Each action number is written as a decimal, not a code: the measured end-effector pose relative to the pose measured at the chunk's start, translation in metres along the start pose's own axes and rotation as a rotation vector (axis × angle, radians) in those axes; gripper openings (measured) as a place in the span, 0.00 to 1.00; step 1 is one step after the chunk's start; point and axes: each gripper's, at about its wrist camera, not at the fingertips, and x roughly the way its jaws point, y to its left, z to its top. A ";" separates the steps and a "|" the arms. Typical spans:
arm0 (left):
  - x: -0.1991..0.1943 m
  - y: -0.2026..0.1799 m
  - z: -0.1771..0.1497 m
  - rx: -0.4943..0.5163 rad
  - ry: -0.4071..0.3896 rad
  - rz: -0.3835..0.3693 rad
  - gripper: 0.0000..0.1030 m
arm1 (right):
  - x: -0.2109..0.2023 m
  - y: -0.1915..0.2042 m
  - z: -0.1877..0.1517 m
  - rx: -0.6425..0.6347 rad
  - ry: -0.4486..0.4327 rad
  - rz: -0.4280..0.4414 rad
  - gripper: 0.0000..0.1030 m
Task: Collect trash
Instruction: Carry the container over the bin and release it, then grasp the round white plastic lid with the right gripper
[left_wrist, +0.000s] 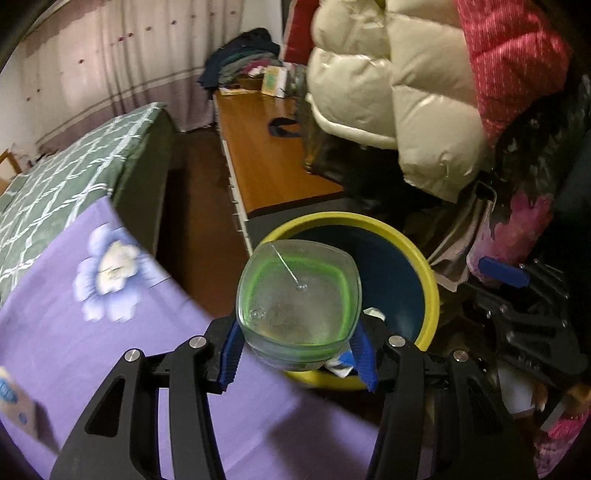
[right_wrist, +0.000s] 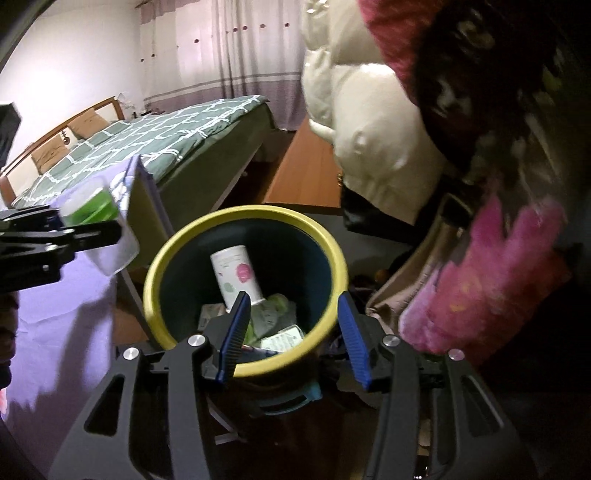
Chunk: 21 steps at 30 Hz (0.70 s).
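Step in hand: disposal. The left gripper (left_wrist: 299, 354) is clamped on 1 clear plastic cup (left_wrist: 299, 302), near the bin (left_wrist: 432, 280) rim. The right gripper (right_wrist: 291, 332) stands apart, empty, over the bin. Next: carry the cup over the opening, then release.

Dim, blurred fisheye views, dark corners

The left gripper (left_wrist: 299, 354) has its blue-padded jaws clamped on a clear, square-sided plastic container with a green band (left_wrist: 299, 302), seen from its bottom end. The container hangs over the near rim of a round bin with a yellow rim and dark blue inside (left_wrist: 424, 266). A purple flowered cloth (left_wrist: 110, 314) lies to the left, beside a bed with a green checked cover (left_wrist: 74, 166). A cream puffer jacket (left_wrist: 388, 92) hangs above a wooden counter (left_wrist: 266, 158).
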 end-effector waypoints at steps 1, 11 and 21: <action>0.005 -0.004 0.003 0.005 0.006 -0.003 0.49 | 0.001 -0.003 -0.001 0.004 0.004 0.000 0.46; 0.037 -0.031 0.023 0.034 -0.003 -0.002 0.76 | 0.009 -0.010 -0.006 0.019 0.025 0.006 0.46; -0.051 0.017 -0.005 -0.041 -0.137 0.077 0.80 | 0.008 0.011 -0.002 -0.014 0.023 0.019 0.46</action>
